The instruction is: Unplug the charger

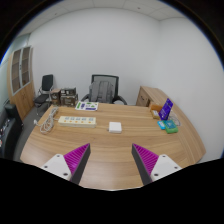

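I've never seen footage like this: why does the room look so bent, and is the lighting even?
Gripper view: a wide-angle lens bows the table edge and walls into curves; the light is soft and even, with a mild sheen on the wood and no hard shadows; the power strip beyond the open tool is small, its details unclear.

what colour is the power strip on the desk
White or cream, seen in the gripper view: the power strip lies on the desk, beyond the open gripper.

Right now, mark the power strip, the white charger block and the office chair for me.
power strip (77,121), gripper view, middle of its long top face.
white charger block (115,127), gripper view, centre of its top.
office chair (103,89), gripper view, middle of the backrest.
gripper (111,160), gripper view, gap between the open fingers.
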Demonstrator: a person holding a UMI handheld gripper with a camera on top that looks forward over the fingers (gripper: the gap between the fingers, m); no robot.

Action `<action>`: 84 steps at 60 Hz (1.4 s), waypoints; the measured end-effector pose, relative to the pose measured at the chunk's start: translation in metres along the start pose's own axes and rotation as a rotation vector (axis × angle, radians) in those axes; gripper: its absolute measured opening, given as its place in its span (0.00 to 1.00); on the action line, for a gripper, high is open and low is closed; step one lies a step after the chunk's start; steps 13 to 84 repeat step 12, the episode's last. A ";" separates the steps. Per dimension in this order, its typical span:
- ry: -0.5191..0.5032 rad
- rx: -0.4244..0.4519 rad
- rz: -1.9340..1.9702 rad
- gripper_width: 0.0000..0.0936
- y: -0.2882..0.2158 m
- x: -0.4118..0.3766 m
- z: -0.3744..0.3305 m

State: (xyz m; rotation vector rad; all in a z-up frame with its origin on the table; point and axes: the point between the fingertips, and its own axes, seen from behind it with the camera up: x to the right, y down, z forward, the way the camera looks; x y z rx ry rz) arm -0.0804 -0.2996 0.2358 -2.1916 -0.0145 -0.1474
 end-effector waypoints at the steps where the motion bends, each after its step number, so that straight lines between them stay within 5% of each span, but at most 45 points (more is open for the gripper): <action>1: 0.000 0.007 -0.002 0.92 0.003 -0.001 -0.004; 84: 0.004 0.018 -0.011 0.92 0.004 -0.011 -0.023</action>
